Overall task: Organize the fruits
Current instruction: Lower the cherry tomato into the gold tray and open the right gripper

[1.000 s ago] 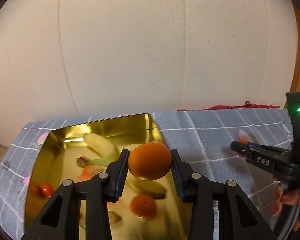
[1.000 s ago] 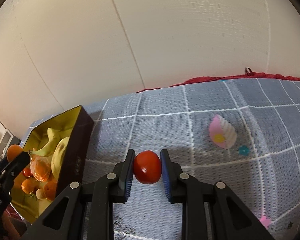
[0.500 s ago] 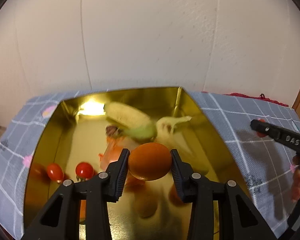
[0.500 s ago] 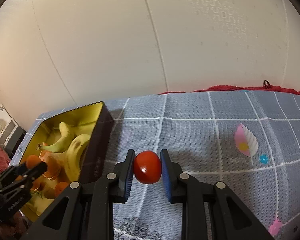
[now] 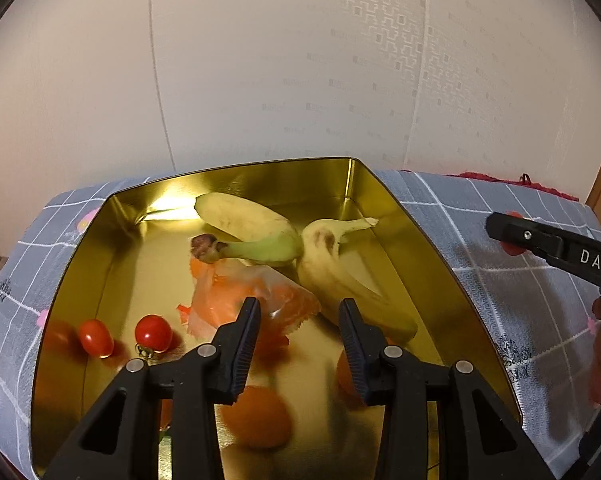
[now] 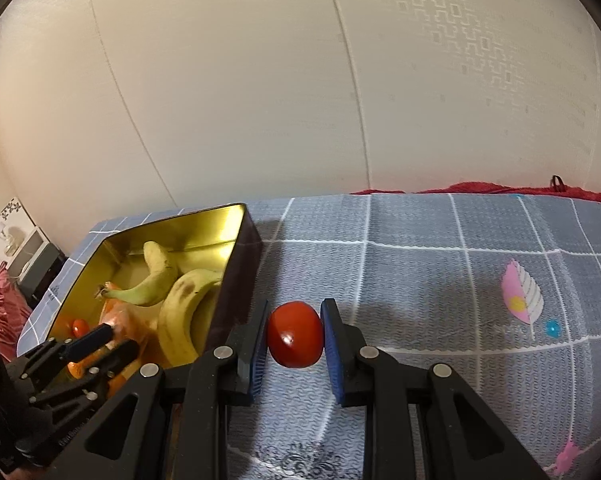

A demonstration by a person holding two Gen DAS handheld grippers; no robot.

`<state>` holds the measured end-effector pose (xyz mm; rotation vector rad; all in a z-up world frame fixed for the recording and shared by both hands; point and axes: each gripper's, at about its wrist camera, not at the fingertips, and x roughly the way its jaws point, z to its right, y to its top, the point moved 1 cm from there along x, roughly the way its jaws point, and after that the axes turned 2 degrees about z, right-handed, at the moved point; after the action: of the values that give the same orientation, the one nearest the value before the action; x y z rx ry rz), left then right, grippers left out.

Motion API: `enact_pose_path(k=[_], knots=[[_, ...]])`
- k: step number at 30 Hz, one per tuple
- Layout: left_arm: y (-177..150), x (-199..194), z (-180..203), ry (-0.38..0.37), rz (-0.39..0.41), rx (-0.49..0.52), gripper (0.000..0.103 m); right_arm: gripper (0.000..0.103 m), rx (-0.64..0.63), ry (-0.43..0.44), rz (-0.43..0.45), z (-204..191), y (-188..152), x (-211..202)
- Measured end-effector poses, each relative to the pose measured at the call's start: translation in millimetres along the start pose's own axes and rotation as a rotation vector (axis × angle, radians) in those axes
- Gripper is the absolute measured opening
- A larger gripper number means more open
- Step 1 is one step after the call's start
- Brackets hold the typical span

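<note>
My left gripper (image 5: 299, 308) hangs open and empty over the gold tin (image 5: 352, 176). Below it a blurred orange (image 5: 256, 416) lies on the tin floor, and another orange (image 5: 345, 374) is partly hidden behind the right finger. The tin also holds two bananas (image 5: 244, 220), a clear bag of orange fruit (image 5: 236, 292) and two cherry tomatoes (image 5: 153, 332). My right gripper (image 6: 294, 336) is shut on a red tomato (image 6: 296, 334), held above the cloth just right of the tin (image 6: 242, 240). The left gripper (image 6: 100, 342) shows over the tin's near end.
A grey checked cloth (image 6: 420, 272) with small prints covers the table. A pale wall stands close behind. A red fabric strip (image 6: 480, 188) runs along the far edge. Low furniture (image 6: 32, 256) sits beyond the table's left end.
My left gripper has opened and let the orange go; it now lies in the tin. The right gripper keeps its hold on the tomato and has drifted nearer the tin.
</note>
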<state>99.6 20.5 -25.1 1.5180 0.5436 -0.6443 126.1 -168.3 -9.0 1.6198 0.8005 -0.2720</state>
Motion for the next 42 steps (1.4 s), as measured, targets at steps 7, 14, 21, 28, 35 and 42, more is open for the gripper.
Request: enact_pose_path(k=[7,14,21,28,35,42], knots=[[0,2,0,-0.009,-0.007,0.004,0.042,0.026,-0.025,0.018,0.001,-11,0,1],[-10,-2,-22,0.052,-0.047,-0.012,0.056,0.026,-0.036,0.04,0.004,-18,1,-1],[-14,-16,-54,-0.059,-0.026,-0.135,0.079,0.026,-0.047,0.078,0.01,-26,5,-4],[-8,-39,-77,0.032,0.087,-0.176,0.095,0.026,-0.104,0.131,-0.009,-53,1,4],[-8,-42,-84,0.193,0.097,-0.145,0.103,0.026,-0.176,0.2,-0.043,-85,-7,15],[-11,-43,-91,0.264,0.091,-0.119,0.103,0.026,-0.255,0.249,-0.106,-114,-22,32]])
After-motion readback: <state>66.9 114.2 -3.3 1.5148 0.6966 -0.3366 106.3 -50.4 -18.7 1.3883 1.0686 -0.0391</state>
